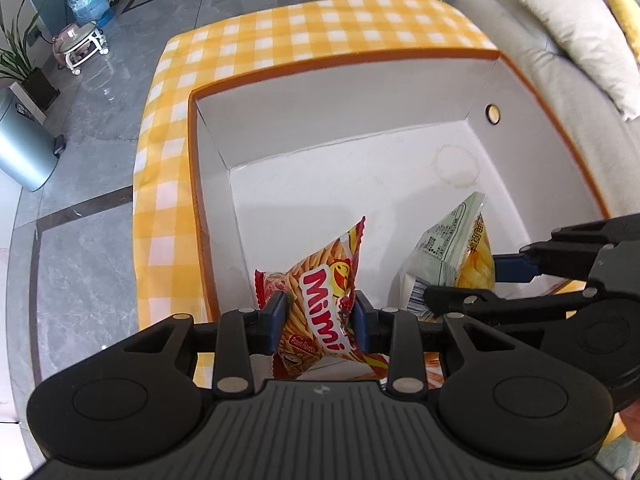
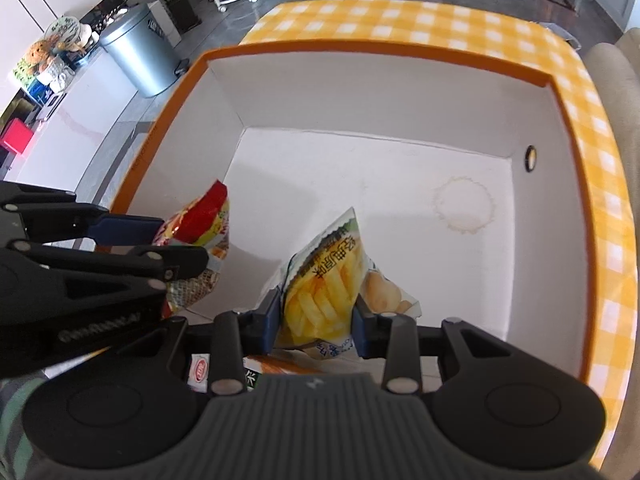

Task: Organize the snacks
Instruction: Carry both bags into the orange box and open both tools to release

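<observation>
The left hand-held gripper (image 1: 320,322) pinches a red and orange packet of prawn sticks (image 1: 320,300) between its blue pads, the packet standing up between the fingers and hanging over the near left part of a large open box (image 1: 340,100). The box has orange outer walls and a white inside, and it sits on a worktop covered with a yellow and white checked cloth (image 1: 320,28). The right hand-held gripper (image 2: 316,322) is pressed together on a pale green packet of potato chips (image 2: 324,280), which also hangs over the box, to the right of the red packet and apart from it. In the left wrist view the right hand-held gripper reaches in from the right edge with the green packet at its tips; in the right wrist view the left one comes in from the left edge with the red packet. Neither packet clearly rests on the white floor of the box, which shows a faint round stain (image 2: 464,210) near the far right corner. More packets (image 2: 224,372) lie under the grippers at the near edge
</observation>
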### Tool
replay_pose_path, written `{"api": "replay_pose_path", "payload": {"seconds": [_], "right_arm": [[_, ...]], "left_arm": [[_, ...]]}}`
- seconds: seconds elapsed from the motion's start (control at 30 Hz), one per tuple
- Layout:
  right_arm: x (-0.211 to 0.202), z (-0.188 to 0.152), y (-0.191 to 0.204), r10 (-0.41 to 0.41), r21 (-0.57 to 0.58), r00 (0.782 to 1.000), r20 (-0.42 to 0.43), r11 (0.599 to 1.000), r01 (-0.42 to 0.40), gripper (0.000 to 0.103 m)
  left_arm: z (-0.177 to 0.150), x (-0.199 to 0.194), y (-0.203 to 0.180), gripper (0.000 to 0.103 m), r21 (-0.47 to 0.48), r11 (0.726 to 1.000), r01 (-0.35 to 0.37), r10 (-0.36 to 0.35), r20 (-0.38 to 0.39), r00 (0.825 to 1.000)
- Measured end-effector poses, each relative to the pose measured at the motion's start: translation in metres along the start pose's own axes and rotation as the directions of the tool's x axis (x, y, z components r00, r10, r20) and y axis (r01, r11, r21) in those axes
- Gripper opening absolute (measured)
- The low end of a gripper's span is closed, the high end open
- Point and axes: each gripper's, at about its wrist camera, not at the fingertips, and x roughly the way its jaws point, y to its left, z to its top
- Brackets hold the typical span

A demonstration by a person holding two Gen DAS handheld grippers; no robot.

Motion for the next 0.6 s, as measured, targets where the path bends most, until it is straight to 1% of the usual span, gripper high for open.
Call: {"api": "replay_pose_path", "payload": {"seconds": [0.2,0.3,0.43,0.5,0.57,0.6], "right_arm": [[0.012,0.004,-0.004,0.003,0.037,1.0,-0.026,0.999,-0.002,0.035],[0.012,0.002,-0.001,-0.013,0.048,1.0,-0.019,0.999,0.014,0.036],[0.005,0.0,0.003,-0.042,0.038,0.999,-0.006,0.998,0.042,0.036],[0.002,0.001,0.005,-0.045,0.04,0.999,-0.007,0.998,0.046,0.042],[-0.001,0.001,0.005,-0.051,0.041,0.999,-0.007,0.998,0.051,0.044],[-0.003,0.0,0.006,-0.055,0.042,0.998,-0.005,0.998,0.055,0.047]], "left_arm": [[-0.002,-0.002,0.004,0.039,0.0,1.0,-0.017,0.017,0.017,1.0],[-0.004,-0.009,0.002,0.046,0.013,1.0,-0.028,0.027,0.047,0.999],[-0.007,-0.017,0.001,0.048,0.02,0.999,-0.036,0.034,0.073,0.997],[-0.009,-0.022,0.0,0.051,0.023,0.999,-0.042,0.04,0.087,0.995],[-0.012,-0.03,0.0,0.053,0.02,0.999,-0.049,0.047,0.109,0.993],[-0.014,-0.034,0.0,0.054,0.017,0.998,-0.054,0.051,0.123,0.991]]}}
